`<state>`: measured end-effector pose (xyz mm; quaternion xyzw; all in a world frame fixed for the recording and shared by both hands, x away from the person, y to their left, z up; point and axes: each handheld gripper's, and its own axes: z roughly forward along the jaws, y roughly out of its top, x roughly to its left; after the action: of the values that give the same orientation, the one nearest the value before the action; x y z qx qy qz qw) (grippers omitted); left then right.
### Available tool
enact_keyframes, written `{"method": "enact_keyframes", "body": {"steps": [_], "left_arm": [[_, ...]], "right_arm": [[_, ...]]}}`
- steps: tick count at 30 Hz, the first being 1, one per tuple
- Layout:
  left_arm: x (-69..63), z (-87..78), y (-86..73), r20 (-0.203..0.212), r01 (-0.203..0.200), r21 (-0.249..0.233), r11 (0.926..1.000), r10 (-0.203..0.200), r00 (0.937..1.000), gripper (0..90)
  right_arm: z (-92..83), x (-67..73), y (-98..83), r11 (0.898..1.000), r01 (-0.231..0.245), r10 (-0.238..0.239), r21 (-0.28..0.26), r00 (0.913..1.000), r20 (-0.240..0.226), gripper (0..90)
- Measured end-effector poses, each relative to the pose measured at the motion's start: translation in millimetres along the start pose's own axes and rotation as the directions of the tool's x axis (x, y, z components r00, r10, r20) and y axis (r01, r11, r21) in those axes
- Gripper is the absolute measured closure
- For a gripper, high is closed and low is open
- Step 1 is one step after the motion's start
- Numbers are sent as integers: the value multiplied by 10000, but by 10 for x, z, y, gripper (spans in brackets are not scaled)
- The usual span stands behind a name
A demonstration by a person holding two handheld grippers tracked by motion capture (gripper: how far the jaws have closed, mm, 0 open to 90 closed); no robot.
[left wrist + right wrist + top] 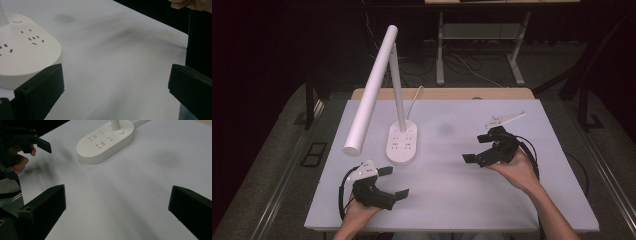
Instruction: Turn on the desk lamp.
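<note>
A white desk lamp (377,85) stands on an oval base with power sockets (401,142), left of the table's middle; the base also appears in the left gripper view (23,52) and the right gripper view (106,141). My left gripper (394,182) hovers at the front left, just in front of the base, jaws wide apart with nothing between them (116,85). My right gripper (478,148) is at the right, jaws also wide apart and empty (117,205), facing toward the lamp base.
The white table top (452,185) has faint grey smudges (444,129). A white cable (414,100) runs from the lamp base to the back edge. Beyond the table are dark floor and a metal stand (477,45).
</note>
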<state>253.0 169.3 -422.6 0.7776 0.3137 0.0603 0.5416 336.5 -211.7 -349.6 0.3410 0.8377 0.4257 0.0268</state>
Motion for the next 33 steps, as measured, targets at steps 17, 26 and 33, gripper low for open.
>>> {"method": "enact_keyframes", "body": {"steps": [17,26,33], "left_arm": [[-9,0,2,23,-9,-7,10000,9,10000,0],[-5,-8,2,20,25,-39,10000,-25,10000,0],[-4,-6,2,16,5,-33,10000,-5,10000,0]], "right_arm": [[269,53,340,9995,311,-308,113,9991,-289,9],[454,102,501,9987,460,-451,215,9981,-412,9],[570,91,607,9989,426,-418,204,9983,-404,9]]}}
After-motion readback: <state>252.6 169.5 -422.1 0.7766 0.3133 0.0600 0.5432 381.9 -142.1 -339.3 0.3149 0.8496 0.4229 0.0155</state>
